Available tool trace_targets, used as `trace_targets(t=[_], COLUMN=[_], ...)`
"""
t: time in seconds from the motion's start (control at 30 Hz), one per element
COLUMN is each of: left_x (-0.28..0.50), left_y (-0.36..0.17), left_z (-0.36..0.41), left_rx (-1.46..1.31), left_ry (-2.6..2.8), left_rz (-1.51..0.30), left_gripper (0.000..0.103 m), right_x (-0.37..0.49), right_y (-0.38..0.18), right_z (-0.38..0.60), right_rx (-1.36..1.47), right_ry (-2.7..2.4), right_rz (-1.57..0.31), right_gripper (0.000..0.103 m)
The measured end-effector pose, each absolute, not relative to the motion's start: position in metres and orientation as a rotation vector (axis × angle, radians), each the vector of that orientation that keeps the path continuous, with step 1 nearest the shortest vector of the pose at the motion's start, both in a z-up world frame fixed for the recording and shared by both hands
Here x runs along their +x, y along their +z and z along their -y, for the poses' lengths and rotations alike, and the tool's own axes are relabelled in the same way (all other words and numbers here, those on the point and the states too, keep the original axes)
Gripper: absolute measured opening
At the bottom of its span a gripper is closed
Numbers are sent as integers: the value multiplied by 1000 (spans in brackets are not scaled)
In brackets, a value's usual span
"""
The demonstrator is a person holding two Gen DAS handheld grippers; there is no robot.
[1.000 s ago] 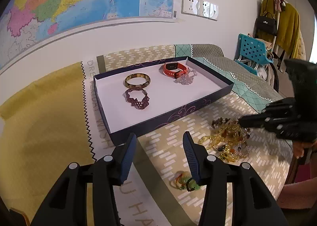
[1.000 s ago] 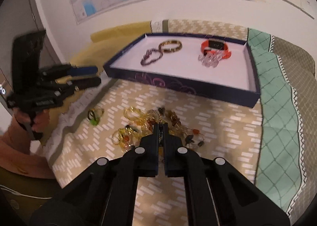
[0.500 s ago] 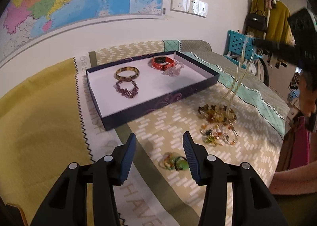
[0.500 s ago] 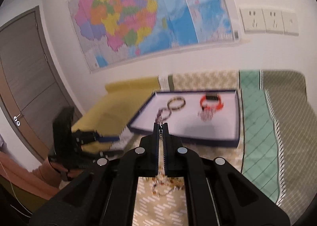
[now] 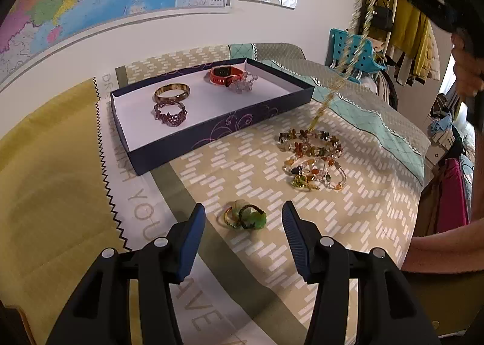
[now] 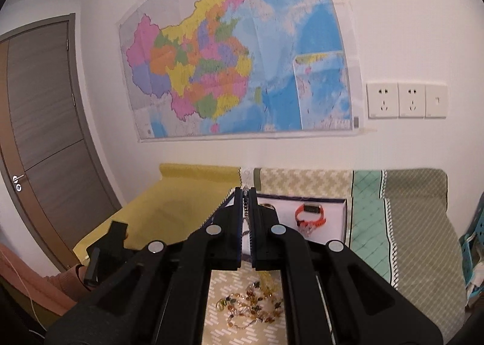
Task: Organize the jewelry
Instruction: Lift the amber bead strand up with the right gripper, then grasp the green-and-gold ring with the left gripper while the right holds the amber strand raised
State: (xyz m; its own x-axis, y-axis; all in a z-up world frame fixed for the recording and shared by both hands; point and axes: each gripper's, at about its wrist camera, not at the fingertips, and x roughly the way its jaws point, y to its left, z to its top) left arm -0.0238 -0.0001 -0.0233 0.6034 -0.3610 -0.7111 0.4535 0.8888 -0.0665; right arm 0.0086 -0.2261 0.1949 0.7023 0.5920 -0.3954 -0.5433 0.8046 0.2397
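The dark blue rectangular cardboard tray (image 5: 211,136) on the patterned cloth holds an amber bangle (image 5: 172,93), a purple beaded bracelet (image 5: 169,113) and an orange watch (image 5: 225,75); in front of it lie a tangle of multicoloured stone necklaces (image 5: 311,157) and green-and-gold rings (image 5: 245,218), the latter just beyond the wide-spread left gripper (image 5: 243,233). The right gripper (image 6: 248,193), raised above the tray's near side, pinches a gold chain (image 5: 341,63) dangling to the tangle. Only the right wrist view shows the coloured wall map (image 6: 236,51) with Chinese title and the brown door (image 6: 39,133); cloth lettering reads partly "WISH YOU".

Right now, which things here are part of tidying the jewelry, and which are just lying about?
For the job: navy tray; gold chain lifted by the right gripper; beaded pile; green rings; left gripper, open.

Just about: wall map; sockets; handbag.
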Motion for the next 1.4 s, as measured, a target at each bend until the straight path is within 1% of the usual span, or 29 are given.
trace_targets(t=[0.07, 0.13, 0.2, 0.57, 0.63, 0.9, 1.0, 1.1, 1.27, 1.4], left_x=[-23, -25, -27, -30, -30, -18, -16, -17, -17, -15], left_y=[-24, -23, -21, -30, -30, -38, -38, -38, -32, -17], left_z=[2, 3, 6, 12, 14, 26, 29, 29, 26, 23], left_rx=[129, 133, 139, 132, 134, 179, 187, 191, 148, 117], left_ry=[-463, -472, -487, -533, -546, -515, -508, -497, -508, -513], left_rz=[-795, -789, -779, -817, -814, -861, -866, -861, -857, -820], left_gripper=[50, 41, 38, 37, 34, 30, 20, 17, 16, 16], right_x=[7, 8, 8, 10, 11, 17, 19, 19, 19, 20], right_y=[199, 201, 203, 188, 184, 171, 166, 164, 166, 176], right_z=[226, 227, 227, 227, 227, 225, 224, 223, 223, 223], right_rx=[103, 104, 100, 111, 111, 104, 102, 98, 97, 83], right_ry=[629, 620, 623, 619, 614, 611, 613, 612, 618, 624], right_rz=[-466, -459, -455, -509, -518, -566, -582, -589, -572, -542], right_gripper=[4, 4, 4, 4, 4, 4, 4, 4, 4, 4])
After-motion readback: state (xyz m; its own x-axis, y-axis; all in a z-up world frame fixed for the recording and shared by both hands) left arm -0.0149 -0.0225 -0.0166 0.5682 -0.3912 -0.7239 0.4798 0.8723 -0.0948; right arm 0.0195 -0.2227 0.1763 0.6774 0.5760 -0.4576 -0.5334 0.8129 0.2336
